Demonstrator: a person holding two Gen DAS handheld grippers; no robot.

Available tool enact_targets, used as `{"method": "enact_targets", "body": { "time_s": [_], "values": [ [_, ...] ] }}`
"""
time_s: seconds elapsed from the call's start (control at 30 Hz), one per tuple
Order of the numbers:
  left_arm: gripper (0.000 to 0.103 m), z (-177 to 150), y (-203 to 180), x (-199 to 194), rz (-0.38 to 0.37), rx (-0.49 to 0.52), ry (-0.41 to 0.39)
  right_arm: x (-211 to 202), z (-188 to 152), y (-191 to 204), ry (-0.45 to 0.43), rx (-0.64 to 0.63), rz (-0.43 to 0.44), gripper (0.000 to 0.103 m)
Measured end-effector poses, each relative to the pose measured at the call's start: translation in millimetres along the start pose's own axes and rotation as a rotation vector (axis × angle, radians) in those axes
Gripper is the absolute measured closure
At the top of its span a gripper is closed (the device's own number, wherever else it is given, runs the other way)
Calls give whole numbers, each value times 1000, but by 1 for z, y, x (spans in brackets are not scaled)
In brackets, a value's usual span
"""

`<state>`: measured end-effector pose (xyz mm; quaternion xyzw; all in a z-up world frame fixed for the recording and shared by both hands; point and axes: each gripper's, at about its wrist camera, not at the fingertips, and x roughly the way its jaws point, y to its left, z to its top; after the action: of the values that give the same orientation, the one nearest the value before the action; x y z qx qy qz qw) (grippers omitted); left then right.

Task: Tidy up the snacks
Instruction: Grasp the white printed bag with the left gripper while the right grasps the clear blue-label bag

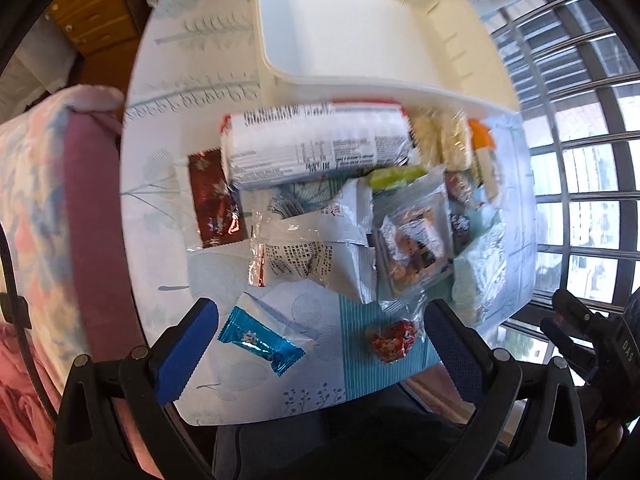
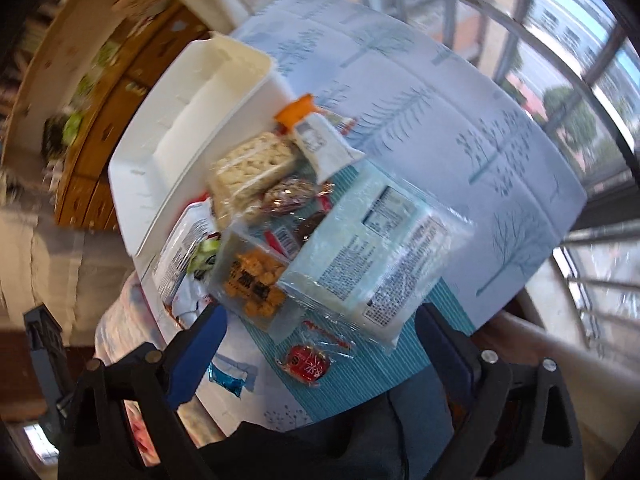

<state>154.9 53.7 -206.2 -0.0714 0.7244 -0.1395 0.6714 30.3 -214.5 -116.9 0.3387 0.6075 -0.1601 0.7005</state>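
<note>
Snacks (image 1: 340,216) lie heaped ahead of both wide-open, empty tools, left tool (image 1: 320,344) and right tool (image 2: 320,344), beside the bin (image 1: 360,32) probably meant for sorting.

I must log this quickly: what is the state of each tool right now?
Left tool: open, holding nothing, above the snacks.
Right tool: open, holding nothing, above the snacks.

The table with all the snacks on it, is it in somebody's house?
Probably yes, a room in a home. The table wears a tree-print tablecloth, a flowery blanket lies beside it, there's a wooden cabinet, and a barred window looks outside.
</note>
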Motion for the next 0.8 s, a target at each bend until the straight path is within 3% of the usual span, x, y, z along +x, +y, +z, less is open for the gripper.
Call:
{"method": "enact_targets", "body": {
  "time_s": [0.13,0.3,0.43,0.53,0.8],
  "values": [
    [1,12,2,28,13,-31,73,21,13,-18,46,134,1,7],
    [1,25,3,51,40,-61,111,55,25,-46,140,331,-26,7],
    [1,32,10,70,57,-95,147,83,32,-63,218,458,1,6],
    [1,35,13,84,23,-123,185,102,36,-66,278,506,-7,0],
    [1,44,9,112,7,-157,226,134,52,-57,350,522,-63,0]
  ]
}}
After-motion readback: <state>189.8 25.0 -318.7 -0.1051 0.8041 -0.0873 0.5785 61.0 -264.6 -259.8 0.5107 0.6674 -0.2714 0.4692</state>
